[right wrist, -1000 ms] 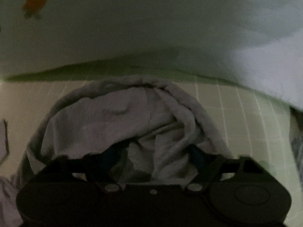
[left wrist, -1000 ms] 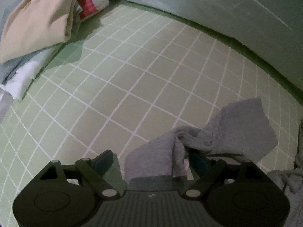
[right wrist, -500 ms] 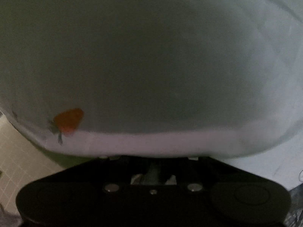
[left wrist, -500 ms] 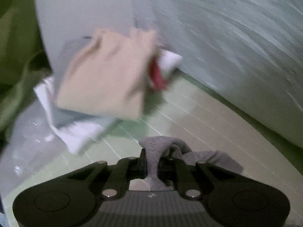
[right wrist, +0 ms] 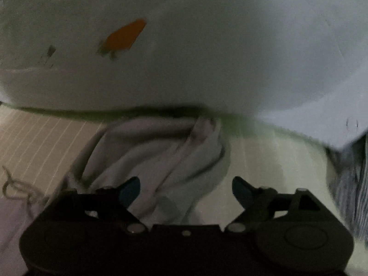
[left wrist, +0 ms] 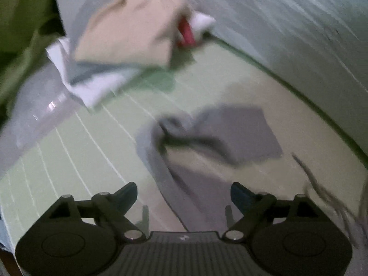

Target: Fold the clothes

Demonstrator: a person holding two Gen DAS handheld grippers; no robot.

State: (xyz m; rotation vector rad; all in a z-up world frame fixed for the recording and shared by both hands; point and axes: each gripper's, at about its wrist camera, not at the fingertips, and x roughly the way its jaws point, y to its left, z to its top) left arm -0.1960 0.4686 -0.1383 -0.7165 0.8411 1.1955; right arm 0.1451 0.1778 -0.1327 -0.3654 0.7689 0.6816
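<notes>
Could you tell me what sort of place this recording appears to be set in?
Probably a bed at home: a green checked sheet, a pale pillow with a carrot print, and a stack of folded clothes.

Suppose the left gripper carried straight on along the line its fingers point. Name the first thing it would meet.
Most likely the grey garment, lying crumpled on the gridded green surface right ahead of the left gripper, whose jaws are opening with nothing clamped. Blur leaves the depth uncertain.

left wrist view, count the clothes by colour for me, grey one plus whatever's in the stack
grey: 1, the crumpled grey garment on the green grid mat
beige: 1, the beige piece topping the stack
white: 1, the white piece at the bottom
red-marked: 1, the red-and-white piece, partly hidden
total: 4, blur may hide more
</notes>
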